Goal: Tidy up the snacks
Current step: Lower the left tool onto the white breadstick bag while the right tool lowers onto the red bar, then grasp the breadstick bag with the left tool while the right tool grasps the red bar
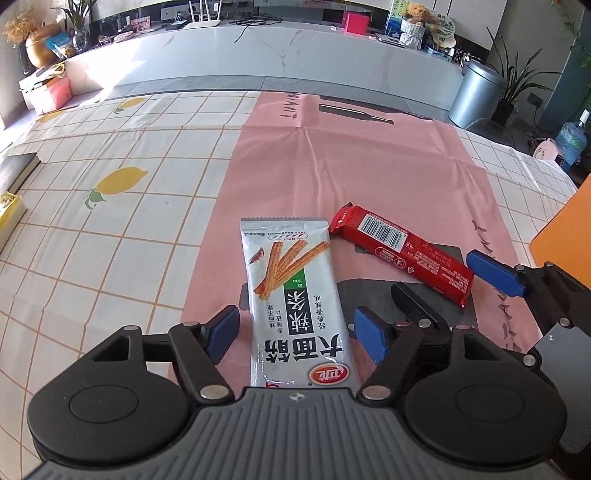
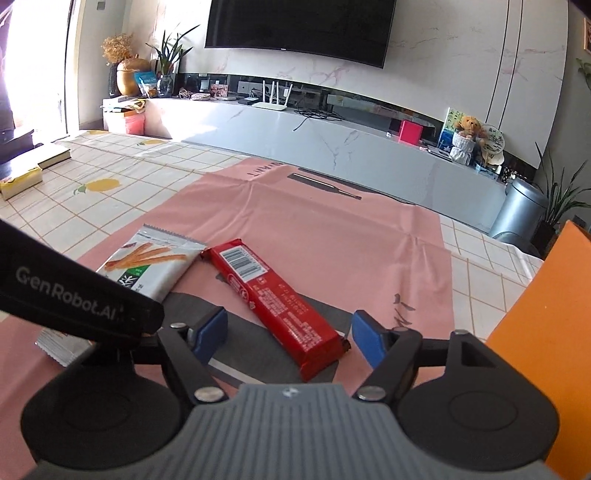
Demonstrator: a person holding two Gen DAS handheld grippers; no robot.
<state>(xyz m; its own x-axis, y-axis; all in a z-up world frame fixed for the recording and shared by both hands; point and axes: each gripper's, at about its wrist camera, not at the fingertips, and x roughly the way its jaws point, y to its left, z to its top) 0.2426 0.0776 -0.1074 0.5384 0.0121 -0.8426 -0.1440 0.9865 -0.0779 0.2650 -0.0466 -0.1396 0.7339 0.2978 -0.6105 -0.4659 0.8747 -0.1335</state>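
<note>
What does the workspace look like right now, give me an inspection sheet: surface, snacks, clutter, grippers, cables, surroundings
Surface: lemon-print checked tablecloth with a pink mat on top.
Job's things: silver snack packet and red snack bar lie on the mat, ends nearly touching.
Clutter: book and yellow box at the far left; orange box on the right.
Grippers: left gripper open astride the packet; right gripper open around the bar's near end.
Cables: cables on the TV counter.
Surroundings: wall TV, bin, plants.
</note>
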